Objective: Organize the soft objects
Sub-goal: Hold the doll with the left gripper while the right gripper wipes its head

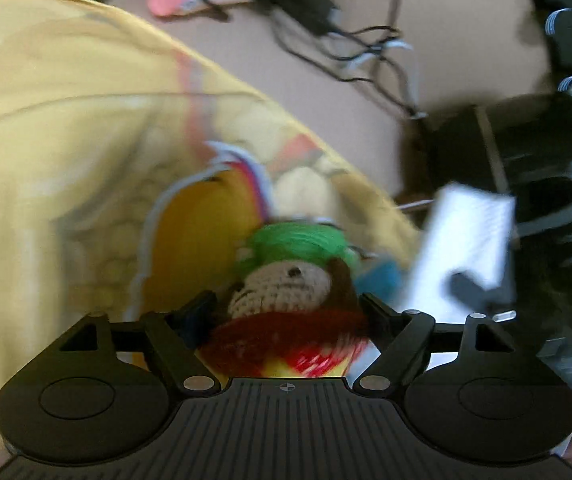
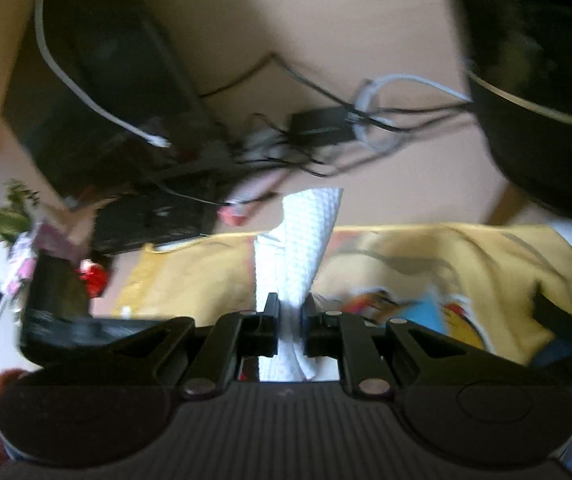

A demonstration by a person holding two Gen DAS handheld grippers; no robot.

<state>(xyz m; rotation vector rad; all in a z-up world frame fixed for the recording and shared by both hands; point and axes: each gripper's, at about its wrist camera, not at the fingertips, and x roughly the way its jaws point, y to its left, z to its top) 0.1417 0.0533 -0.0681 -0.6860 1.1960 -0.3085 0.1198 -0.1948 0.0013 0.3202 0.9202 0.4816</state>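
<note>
Crocheted yarn fills the space between your left gripper's point(image 1: 286, 312) fingers: one small doll point(image 1: 286, 292) with a beige face, green cap and red collar, clamped on both sides and held above the yellow printed cloth point(image 1: 66, 128). No writing on the doll or the cloth can be read; both wrist views are smeared by motion blur.

Your left gripper points down and forward over the cloth, its two black fingers spread only as wide as the doll's body. One white waffle-textured towel point(image 1: 466, 240) shows at the right of that view, tilted, with a dark tool against its lower part.

Your right gripper point(image 2: 289, 320) is clenched on that same white towel point(image 2: 306, 240), which stands up as one folded strip between the nearly closed fingers. Beyond it lies the yellow cloth point(image 2: 426, 256) with its coloured print, spread on a pale tabletop point(image 2: 326, 20). A tangle of black and white cables point(image 2: 306, 140) lies behind, too blurred to count, beside a dark box point(image 2: 98, 92). Whether the box carries any label cannot be told.
</note>
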